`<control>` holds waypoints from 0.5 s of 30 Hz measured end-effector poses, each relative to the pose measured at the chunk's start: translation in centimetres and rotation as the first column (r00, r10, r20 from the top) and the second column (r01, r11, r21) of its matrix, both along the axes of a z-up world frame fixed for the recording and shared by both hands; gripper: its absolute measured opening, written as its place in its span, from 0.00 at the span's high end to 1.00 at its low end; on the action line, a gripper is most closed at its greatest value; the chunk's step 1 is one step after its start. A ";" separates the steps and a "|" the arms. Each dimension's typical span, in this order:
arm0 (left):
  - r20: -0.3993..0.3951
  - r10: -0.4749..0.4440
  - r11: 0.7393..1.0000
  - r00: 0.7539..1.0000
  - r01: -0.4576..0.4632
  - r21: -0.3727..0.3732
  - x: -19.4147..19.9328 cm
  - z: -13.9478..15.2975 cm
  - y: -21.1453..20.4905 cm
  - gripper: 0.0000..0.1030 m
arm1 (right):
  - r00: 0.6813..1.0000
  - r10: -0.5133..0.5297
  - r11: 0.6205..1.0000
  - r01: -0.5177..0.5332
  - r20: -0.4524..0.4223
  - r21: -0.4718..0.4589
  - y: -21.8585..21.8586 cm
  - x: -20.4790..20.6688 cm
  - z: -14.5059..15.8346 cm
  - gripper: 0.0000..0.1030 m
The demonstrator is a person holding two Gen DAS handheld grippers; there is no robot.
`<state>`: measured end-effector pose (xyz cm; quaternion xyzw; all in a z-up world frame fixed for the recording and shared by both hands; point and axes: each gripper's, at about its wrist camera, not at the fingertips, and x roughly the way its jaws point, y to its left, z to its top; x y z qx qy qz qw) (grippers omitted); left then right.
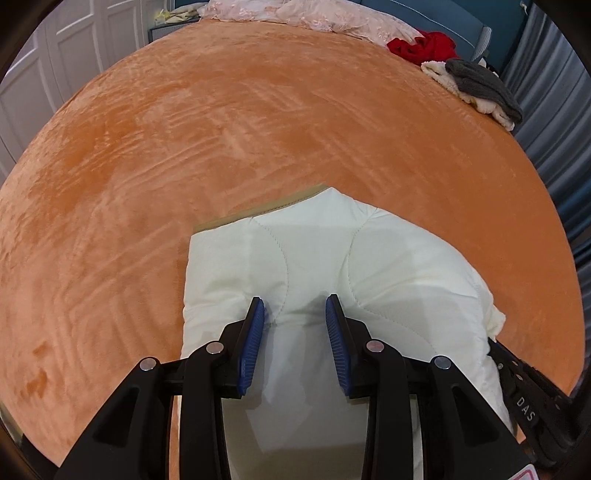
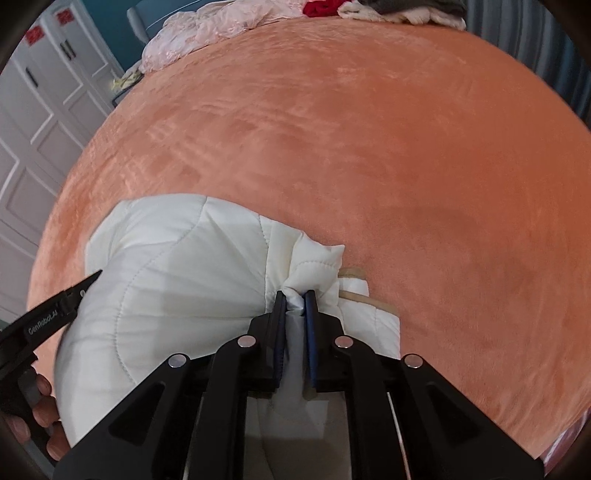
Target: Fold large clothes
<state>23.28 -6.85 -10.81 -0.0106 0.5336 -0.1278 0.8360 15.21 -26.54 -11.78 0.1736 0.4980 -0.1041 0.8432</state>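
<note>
Padding in white, a quilted garment (image 1: 332, 266), is seen bundled on the near part of an orange plush bedspread (image 1: 184, 147); a tan edge (image 1: 255, 210) shows along its far side. The left gripper (image 1: 295, 325) is pressed down onto the garment with its blue pads (image 1: 255, 339) partly apart and a puffed ridge of fabric standing between them (whether that ridge is truly pinched cannot be told). The right gripper (image 2: 294, 306) is held nearly closed on a gathered fold of the same garment at its right end; the cloth is bunched just beyond the tips. In the right wrist view a hand (image 2: 40, 406) is seen on the other tool's handle at the lower left. Across the far edge of the bed lie a pink lacy cloth (image 1: 314, 14), a red item (image 1: 424, 44) and a grey piece on cream cloth (image 1: 480, 85).
</note>
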 end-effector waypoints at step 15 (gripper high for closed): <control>0.072 -0.001 0.995 0.997 -0.006 0.098 -0.1 -1.7 -1.5 0.69 | 0.999 0.018 0.999 -0.016 0.042 -0.044 0.5 0.0 -1.1 0.90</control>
